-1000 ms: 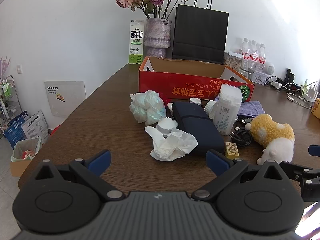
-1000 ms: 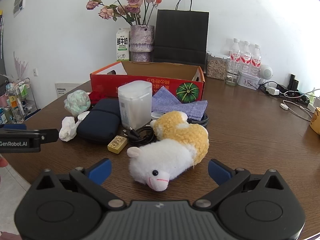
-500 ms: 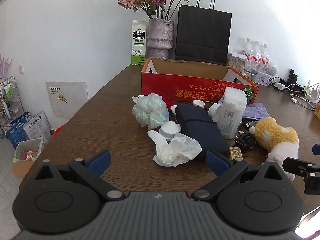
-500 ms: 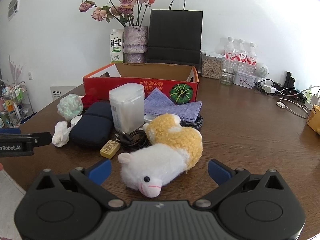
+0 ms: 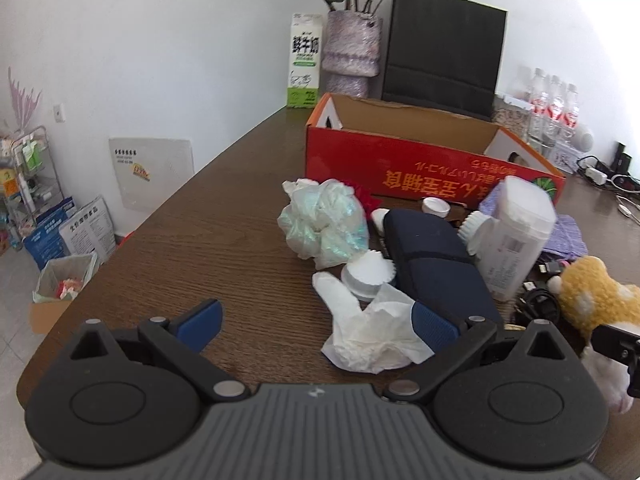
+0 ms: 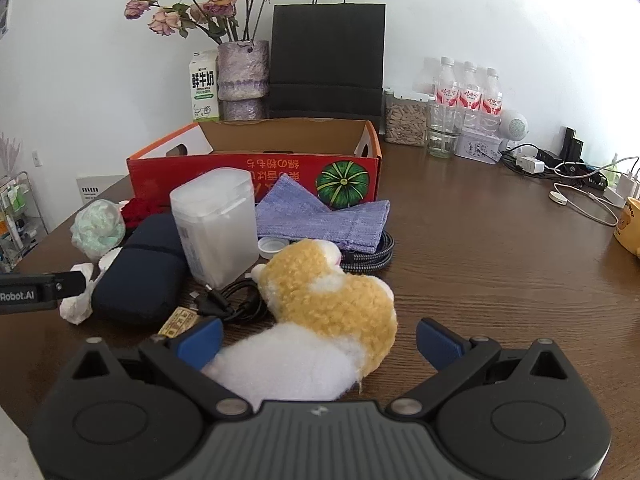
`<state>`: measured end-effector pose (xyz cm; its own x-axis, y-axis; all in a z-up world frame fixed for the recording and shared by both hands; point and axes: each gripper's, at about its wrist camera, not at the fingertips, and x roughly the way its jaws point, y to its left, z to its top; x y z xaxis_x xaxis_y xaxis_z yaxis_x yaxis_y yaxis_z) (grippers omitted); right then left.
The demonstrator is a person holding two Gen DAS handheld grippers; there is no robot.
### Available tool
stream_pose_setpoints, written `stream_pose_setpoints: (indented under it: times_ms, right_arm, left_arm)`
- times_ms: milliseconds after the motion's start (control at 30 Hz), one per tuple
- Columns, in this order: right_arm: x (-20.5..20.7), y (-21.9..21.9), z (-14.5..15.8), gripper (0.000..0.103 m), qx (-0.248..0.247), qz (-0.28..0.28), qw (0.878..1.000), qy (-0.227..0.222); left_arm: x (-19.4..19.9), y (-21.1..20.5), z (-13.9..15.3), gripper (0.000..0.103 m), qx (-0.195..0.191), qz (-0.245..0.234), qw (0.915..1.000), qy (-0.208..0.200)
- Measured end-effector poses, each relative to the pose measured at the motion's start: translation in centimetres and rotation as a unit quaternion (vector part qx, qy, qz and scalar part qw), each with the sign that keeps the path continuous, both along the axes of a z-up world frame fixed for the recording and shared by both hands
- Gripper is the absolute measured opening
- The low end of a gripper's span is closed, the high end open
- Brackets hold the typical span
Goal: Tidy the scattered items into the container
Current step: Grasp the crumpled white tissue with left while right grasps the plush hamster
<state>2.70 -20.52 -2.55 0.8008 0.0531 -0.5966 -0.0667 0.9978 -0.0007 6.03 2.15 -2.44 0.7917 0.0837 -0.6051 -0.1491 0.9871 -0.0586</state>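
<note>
Right gripper (image 6: 318, 340) jaws spread around plush toy (image 6: 320, 304). Left gripper (image 5: 316, 322) jaws spread, right one over crumpled tissue (image 5: 372, 332). Bare desk (image 5: 208, 240) leftward; red box (image 5: 420, 168) behind clutter.

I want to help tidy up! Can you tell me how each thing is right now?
Left gripper: open, over the crumpled tissue.
Right gripper: open, around the plush toy.
Cardboard box: open on top; inside hidden.
White container: upright, lid on.
Navy pouch: lying flat.
Purple cloth: folded.
</note>
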Motion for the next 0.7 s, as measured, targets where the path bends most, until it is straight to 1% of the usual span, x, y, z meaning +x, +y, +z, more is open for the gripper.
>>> stream_pose_setpoints:
  times_ms: [100, 133, 267, 300, 333, 400, 467, 500, 567, 633, 700]
  right_arm:
    - [1.0, -0.5, -0.5, 0.103, 0.001, -0.007, 1.000, 0.010]
    - [1.3, -0.7, -0.8, 0.103, 0.005, -0.008, 1.000, 0.014]
    - [1.8, -1.3, -1.5, 0.101, 0.015, -0.009, 1.000, 0.021]
    - [1.7, -1.3, -1.6, 0.100, 0.016, -0.008, 1.000, 0.021]
    - [1.8, -1.4, -1.7, 0.098, 0.018, -0.006, 1.000, 0.022]
    - [1.8, -1.4, -1.8, 0.093, 0.025, 0.000, 0.999, 0.024]
    - [1.7, -1.4, -1.9, 0.089, 0.031, 0.008, 0.999, 0.023]
    - [1.7, -1.4, -1.9, 0.085, 0.035, 0.011, 0.999, 0.023]
    - [1.8, -1.4, -2.0, 0.085, 0.043, 0.018, 0.999, 0.024]
    - [2.0, -1.6, -2.2, 0.083, 0.052, 0.018, 0.998, 0.027]
    - [2.0, -1.7, -2.2, 0.076, 0.051, 0.019, 0.998, 0.025]
  left_arm:
    - [0.4, 0.3, -0.6, 0.103, -0.004, 0.002, 1.0000, 0.007]
    - [0.5, 0.3, -0.7, 0.100, -0.004, 0.002, 0.9999, 0.010]
    - [0.6, 0.6, -1.5, 0.086, -0.013, -0.003, 0.9996, 0.023]
    - [0.5, 0.6, -1.5, 0.084, -0.007, -0.003, 0.9998, 0.018]
    - [0.4, 0.5, -1.5, 0.079, -0.004, -0.005, 0.9998, 0.017]
    - [0.4, 0.5, -1.5, 0.070, -0.001, -0.008, 0.9999, 0.013]
    - [0.4, 0.4, -1.5, 0.056, 0.005, -0.007, 0.9999, 0.011]
    - [0.4, 0.5, -1.4, 0.053, 0.007, -0.008, 0.9999, 0.011]
    - [0.4, 0.5, -1.4, 0.039, 0.010, -0.008, 0.9999, 0.011]
    - [0.3, 0.5, -1.3, 0.032, 0.010, -0.010, 0.9998, 0.011]
    - [0.3, 0.5, -1.3, 0.028, 0.010, -0.010, 0.9999, 0.009]
